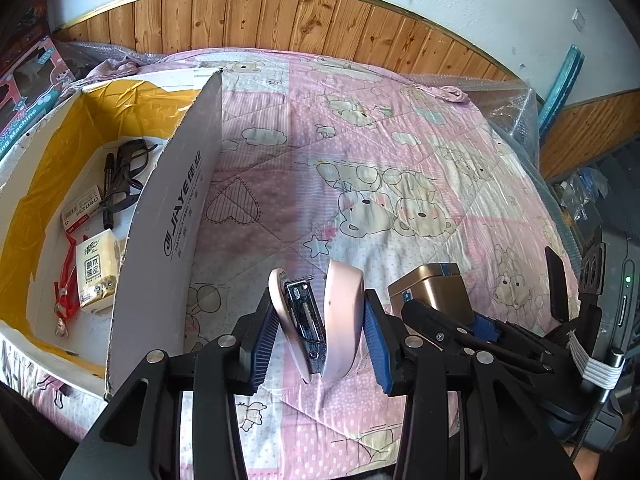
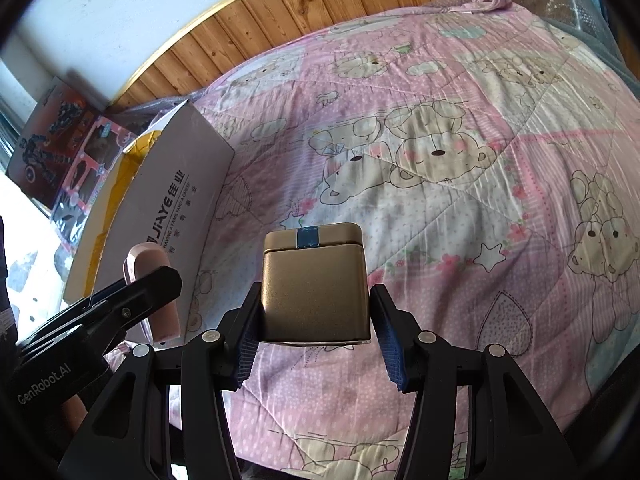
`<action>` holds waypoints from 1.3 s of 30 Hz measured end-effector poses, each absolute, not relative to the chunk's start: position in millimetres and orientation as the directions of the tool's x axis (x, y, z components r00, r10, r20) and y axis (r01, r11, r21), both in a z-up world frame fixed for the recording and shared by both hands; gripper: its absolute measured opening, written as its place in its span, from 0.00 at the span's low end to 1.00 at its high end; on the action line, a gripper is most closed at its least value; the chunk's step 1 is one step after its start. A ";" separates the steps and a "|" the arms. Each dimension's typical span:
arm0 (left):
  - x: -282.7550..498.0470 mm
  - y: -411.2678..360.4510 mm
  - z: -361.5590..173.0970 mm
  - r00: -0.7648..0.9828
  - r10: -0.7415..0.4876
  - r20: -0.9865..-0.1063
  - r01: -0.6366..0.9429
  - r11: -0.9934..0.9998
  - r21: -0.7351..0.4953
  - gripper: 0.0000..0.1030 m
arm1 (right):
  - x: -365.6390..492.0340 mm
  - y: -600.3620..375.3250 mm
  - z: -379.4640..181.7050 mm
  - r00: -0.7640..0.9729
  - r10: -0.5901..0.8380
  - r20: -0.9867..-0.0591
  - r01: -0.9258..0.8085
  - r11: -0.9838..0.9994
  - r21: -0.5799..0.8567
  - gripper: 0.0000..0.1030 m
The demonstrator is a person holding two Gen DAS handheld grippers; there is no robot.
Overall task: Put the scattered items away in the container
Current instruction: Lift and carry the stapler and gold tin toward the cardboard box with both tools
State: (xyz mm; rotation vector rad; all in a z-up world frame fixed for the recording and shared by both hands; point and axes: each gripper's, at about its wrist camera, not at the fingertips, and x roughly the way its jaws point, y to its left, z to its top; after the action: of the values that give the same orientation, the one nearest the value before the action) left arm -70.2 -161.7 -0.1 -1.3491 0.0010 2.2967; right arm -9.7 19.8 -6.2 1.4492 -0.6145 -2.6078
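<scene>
The left gripper [image 1: 320, 332] clamps one glossy pink stapler [image 1: 344, 320], its hinge sprung apart, metal magazine showing between ribbed blue pads, above the quilted pink bedspread [image 1: 380, 152] near its front edge. Just to its right, the right gripper [image 2: 316, 344] grips one matte gold square tin [image 2: 314, 292] with a blue tape strip on its lid. The open white cardboard box [image 1: 168, 216], at the bedspread's left edge, holds one tissue pack [image 1: 96, 272], one small carton [image 1: 80, 210], black sunglasses [image 1: 128, 160] and a red lanyard [image 1: 66, 292].
</scene>
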 end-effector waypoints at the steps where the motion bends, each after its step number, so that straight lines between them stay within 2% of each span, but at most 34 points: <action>1: -68.8 -162.8 0.7 -0.405 0.397 -0.823 -0.398 -0.887 -0.232 0.41 | -8.0 18.4 -5.2 -0.544 -0.275 -0.793 -0.107 -0.914 0.391 0.53; 39: -44.4 -210.2 31.0 -0.436 0.470 -0.768 -0.375 -0.870 -0.320 0.41 | 31.6 -19.5 33.6 -0.583 -0.310 -0.751 0.002 -0.925 0.380 0.53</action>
State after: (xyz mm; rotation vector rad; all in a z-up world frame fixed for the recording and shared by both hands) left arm -44.4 -210.2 31.0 -1.2768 -0.1377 2.3032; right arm 31.6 -19.5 33.6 1.3322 -0.5112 -2.5959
